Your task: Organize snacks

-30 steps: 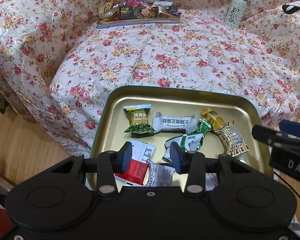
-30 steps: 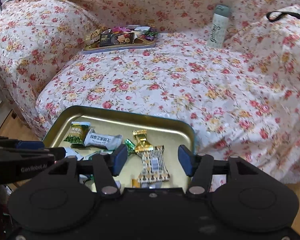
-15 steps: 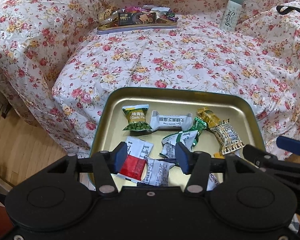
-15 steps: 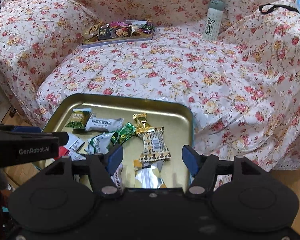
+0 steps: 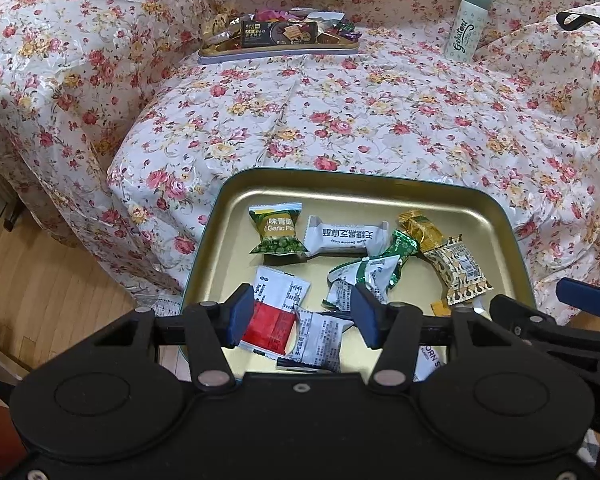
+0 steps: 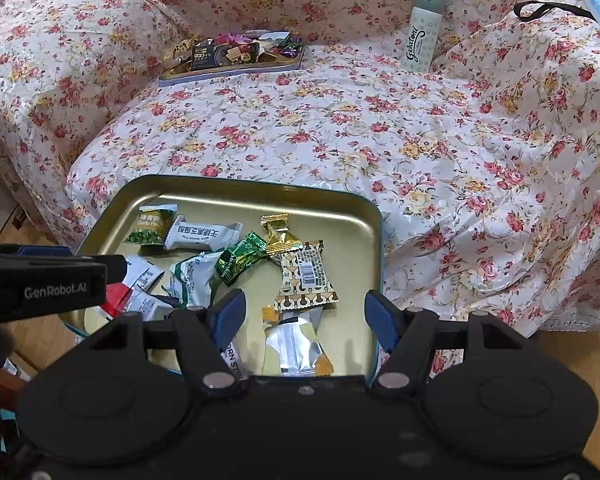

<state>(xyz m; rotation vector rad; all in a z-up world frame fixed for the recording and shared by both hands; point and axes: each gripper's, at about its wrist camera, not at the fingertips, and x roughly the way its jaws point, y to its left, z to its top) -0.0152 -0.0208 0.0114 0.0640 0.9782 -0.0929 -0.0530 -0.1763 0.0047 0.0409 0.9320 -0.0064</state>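
A gold tin tray (image 5: pixel 496 216) (image 6: pixel 364 216) at the sofa's front edge holds several wrapped snacks: a green garlic pea pack (image 5: pixel 277 229), a white sesame bar (image 5: pixel 346 235), a red and white packet (image 5: pixel 274 322), a patterned candy (image 6: pixel 305 276), a yellow and silver packet (image 6: pixel 296 346). My left gripper (image 5: pixel 302 314) is open and empty above the red and white packet. My right gripper (image 6: pixel 303 316) is open and empty above the yellow and silver packet. A second tray (image 5: pixel 278 42) (image 6: pixel 232 60) piled with snacks sits at the sofa's back.
The sofa (image 5: pixel 380 120) wears a floral cover. A pale green tube (image 5: pixel 467 22) (image 6: pixel 422 32) leans against the backrest. A black strap (image 6: pixel 548 8) lies on the right cushion. Wooden floor (image 5: pixel 40 288) lies at the left. Each gripper shows at the edge of the other's view.
Both grippers have drawn back and risen slightly, so more of the tray shows. The left jaws have opened wider. The snacks have not moved.
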